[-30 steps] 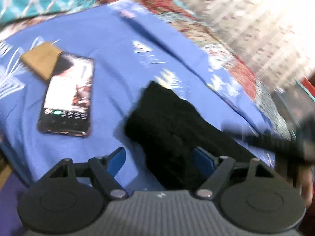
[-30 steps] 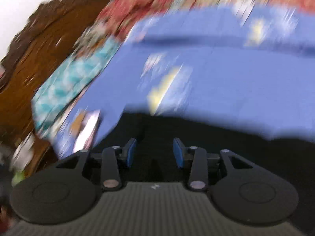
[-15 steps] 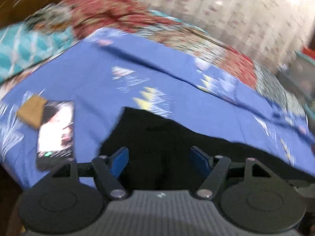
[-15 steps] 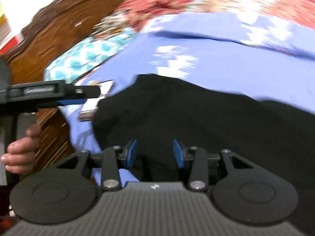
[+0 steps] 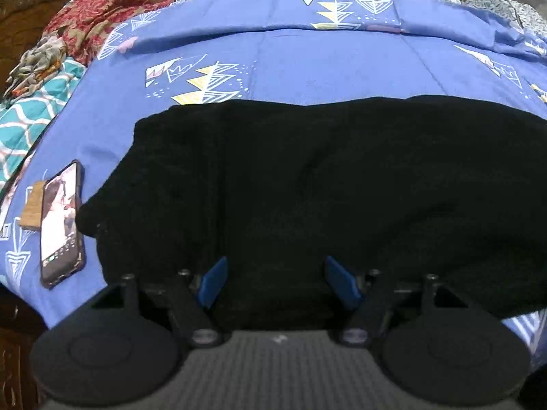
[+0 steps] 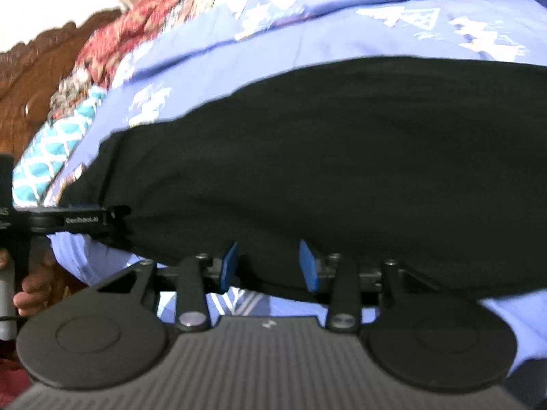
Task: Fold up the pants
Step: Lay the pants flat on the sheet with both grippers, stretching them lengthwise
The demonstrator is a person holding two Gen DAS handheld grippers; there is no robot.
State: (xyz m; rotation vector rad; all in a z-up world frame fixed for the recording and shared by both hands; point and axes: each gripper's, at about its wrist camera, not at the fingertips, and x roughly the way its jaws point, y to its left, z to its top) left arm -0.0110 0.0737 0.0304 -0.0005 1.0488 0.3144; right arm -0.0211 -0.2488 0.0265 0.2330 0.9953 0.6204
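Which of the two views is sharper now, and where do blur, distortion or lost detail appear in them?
Left wrist view: sharper; the triangle prints on the blue patterned bedsheet are crisp, though fisheye bends the bed edges. The black fabric pants are so dark that their folds hardly show. The lit smartphone screen is washed out. Right wrist view: motion blur smears the sheet prints, and the upper left corner is overexposed.

**Free room and obstacles on the bed**

Beyond the black pants (image 5: 324, 184) you have open blue bedsheet (image 5: 307, 61) to pass over. At your left, a phone (image 5: 61, 225) lies just beside the pants' edge, overlapping a brown card (image 5: 31, 208). The pillow (image 5: 30, 116) and the wooden headboard (image 6: 30, 78) close that side. From the right wrist view, the left gripper (image 6: 116, 220) stands at the pants' near left edge.
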